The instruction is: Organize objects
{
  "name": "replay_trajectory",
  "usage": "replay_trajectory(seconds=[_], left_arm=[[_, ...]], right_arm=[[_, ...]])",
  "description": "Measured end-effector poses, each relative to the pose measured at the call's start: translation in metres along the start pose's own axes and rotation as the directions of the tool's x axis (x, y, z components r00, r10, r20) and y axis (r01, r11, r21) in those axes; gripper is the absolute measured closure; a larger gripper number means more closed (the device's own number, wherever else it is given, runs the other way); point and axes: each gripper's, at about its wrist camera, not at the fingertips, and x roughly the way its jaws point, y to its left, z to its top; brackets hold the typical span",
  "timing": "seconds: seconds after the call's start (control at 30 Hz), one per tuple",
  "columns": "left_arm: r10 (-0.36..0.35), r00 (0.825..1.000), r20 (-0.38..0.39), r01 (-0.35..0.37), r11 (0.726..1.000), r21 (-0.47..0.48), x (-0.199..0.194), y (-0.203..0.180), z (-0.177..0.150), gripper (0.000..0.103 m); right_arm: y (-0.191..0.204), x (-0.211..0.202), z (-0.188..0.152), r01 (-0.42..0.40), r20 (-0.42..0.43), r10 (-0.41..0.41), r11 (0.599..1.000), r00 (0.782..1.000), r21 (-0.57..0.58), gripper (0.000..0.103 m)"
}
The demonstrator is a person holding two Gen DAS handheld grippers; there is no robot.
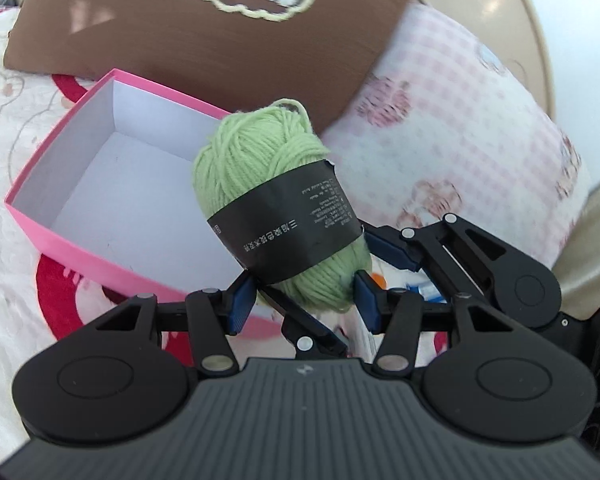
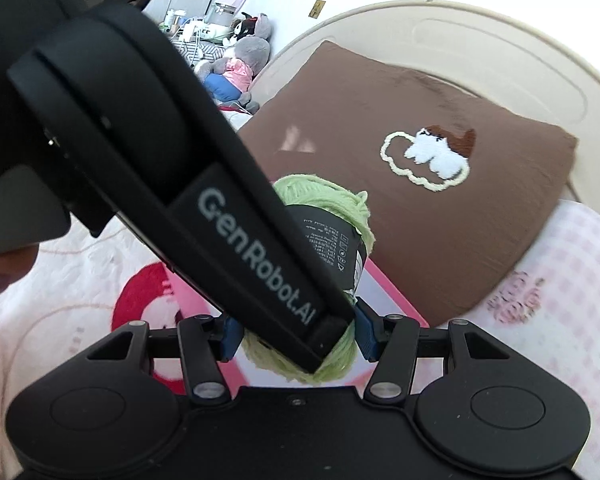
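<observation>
Green yarn skein (image 1: pixel 268 200) with a black paper band (image 1: pixel 288 236), held clear of the bedding at the near-right corner of the open pink cardboard box (image 1: pixel 52 220). The skein's long axis runs from its lower end, at the grippers, up and away toward the brown embroidered cushion (image 1: pixel 204 40); its upper end leans over the box's right wall, while its bulk lies just right of the white box floor.

Left gripper (image 1: pixel 304 300): blue pads (image 1: pixel 240 300) press on the lower end of the skein, one to each side, pinching it. Right gripper (image 2: pixel 294 334): in its own view its blue pads likewise bracket the same lower end, and the yarn bulges between them, so it too appears to be gripping; the left gripper's black body crosses in front and hides part of that contact.

Both hands are equally near the skein. The box cavity lies to the left of the skein and below it, so the coming placement likely turns on carrying the skein leftward over the wall and then lowering it.

Beyond the box: pink checked pillow (image 1: pixel 460 140) at right, white patterned bedspread (image 1: pixel 4 128) beneath.
</observation>
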Motion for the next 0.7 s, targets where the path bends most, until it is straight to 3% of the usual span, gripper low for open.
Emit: replay_trajectory(seconds=[0.23,0.53,0.7], left_arm=[[-0.001,1.000,0.003,0.001,0.999,-0.052,0.034,0.033,0.034,0.052],[-0.055,0.998,-0.038,0.047,0.980,-0.192,0.064,0.086,0.036,0.052],[-0.036,0.998,-0.058,0.022,0.975,-0.222,0.077,0.102,0.036,0.052]], right_arm=[[-0.024,0.054,0.020,-0.062,-0.047,0.062,0.998,0.997,0.010,0.044],[-0.009,0.098,0.016,-0.151,-0.101,0.143,0.986,0.985,-0.071,0.044],[-0.005,0.123,0.015,-0.196,-0.130,0.185,0.978,0.974,-0.075,0.044]])
